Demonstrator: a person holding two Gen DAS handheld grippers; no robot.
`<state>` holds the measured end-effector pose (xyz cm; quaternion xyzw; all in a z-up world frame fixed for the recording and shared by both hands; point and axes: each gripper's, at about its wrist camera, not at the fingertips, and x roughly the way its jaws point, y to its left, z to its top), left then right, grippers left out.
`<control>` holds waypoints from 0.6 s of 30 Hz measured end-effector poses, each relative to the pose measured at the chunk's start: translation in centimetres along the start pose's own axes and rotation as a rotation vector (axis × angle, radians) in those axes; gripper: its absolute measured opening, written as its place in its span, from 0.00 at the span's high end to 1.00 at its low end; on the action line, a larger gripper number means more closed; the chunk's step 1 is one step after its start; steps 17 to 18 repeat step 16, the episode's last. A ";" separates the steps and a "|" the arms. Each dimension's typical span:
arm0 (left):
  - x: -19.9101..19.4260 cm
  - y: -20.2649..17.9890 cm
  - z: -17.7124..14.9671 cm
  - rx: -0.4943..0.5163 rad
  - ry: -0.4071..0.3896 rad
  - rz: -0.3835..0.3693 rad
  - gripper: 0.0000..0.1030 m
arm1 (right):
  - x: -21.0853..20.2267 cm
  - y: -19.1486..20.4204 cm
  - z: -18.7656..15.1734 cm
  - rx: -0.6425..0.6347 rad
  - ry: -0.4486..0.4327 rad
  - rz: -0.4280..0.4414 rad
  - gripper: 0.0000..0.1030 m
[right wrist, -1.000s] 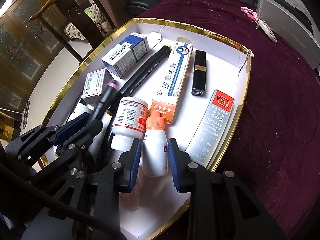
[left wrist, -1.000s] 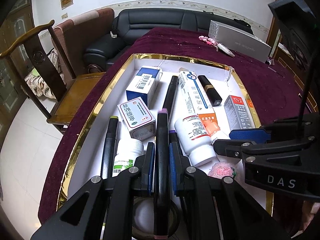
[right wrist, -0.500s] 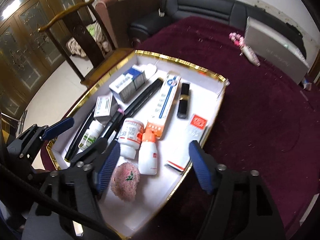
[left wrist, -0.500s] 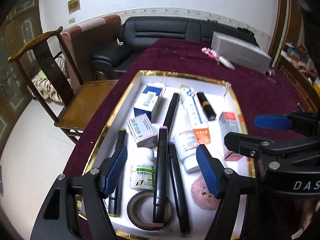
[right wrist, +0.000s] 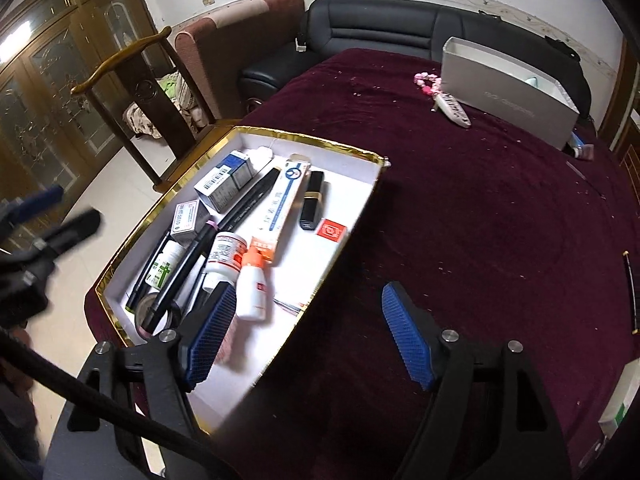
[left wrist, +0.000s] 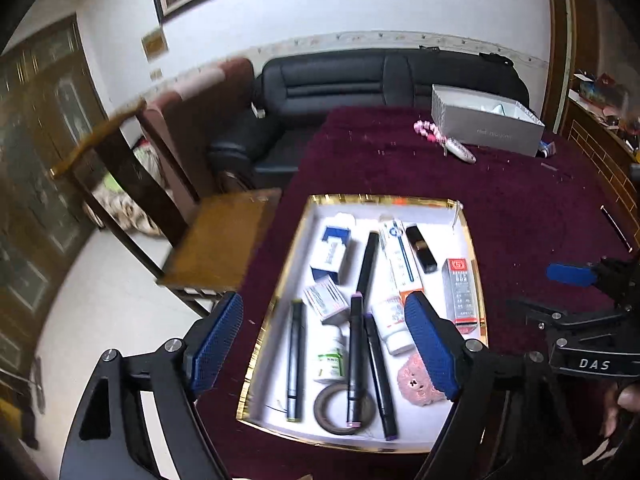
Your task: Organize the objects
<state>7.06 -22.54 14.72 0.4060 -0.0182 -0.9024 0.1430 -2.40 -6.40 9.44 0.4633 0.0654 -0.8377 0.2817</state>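
While both grippers hang above the tray, neither one is holding anything. The left gripper (left wrist: pixel 324 344) has its blue pads spread wide, and its jaws have just been opening. Nothing sits between them; the pens and bottles seen through the gap lie far below in the tray. The right gripper (right wrist: pixel 308 332) is spread wide too, its jaws have also just been opening, and they are empty.

Under the left gripper is the white tray (left wrist: pixel 276 308) with the gold rim, resting on the dark red tablecloth (left wrist: pixel 520 208). A black marker (left wrist: pixel 354 344) with pink ends lies in the tray, its near end across a roll of tape (left wrist: pixel 325 412). Beside it are a second marker (left wrist: pixel 380 376), a green-label bottle (left wrist: pixel 332 356) and a pink fuzzy thing (left wrist: pixel 416 380). Near the right gripper lies a small white bottle with an orange cap (right wrist: pixel 252 284), next to a bigger white bottle (right wrist: pixel 226 256).

The job looks nearly done here, because most things are already in the tray. A few things are left far off on the cloth: a string of pink beads (right wrist: pixel 428 80) and a small white thing (right wrist: pixel 452 106) by the grey box (right wrist: pixel 508 96).

To do this well, lift straight up so the pads don't bump the marker or knock the bottle. Then reach for one far thing at a time.
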 end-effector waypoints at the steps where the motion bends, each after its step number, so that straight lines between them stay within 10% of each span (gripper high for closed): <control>1: -0.8 0.1 0.3 -0.007 -0.016 -0.015 0.24 | -0.3 -0.2 -0.1 -0.002 -0.005 -0.002 0.26; 6: -3.9 0.9 0.7 -0.088 -0.140 0.033 0.24 | -1.4 -0.8 -0.4 -0.014 -0.016 -0.003 0.26; 18: -2.7 2.8 -0.8 -0.268 -0.044 -0.070 0.24 | -2.1 -1.1 -0.7 -0.042 -0.014 0.007 0.26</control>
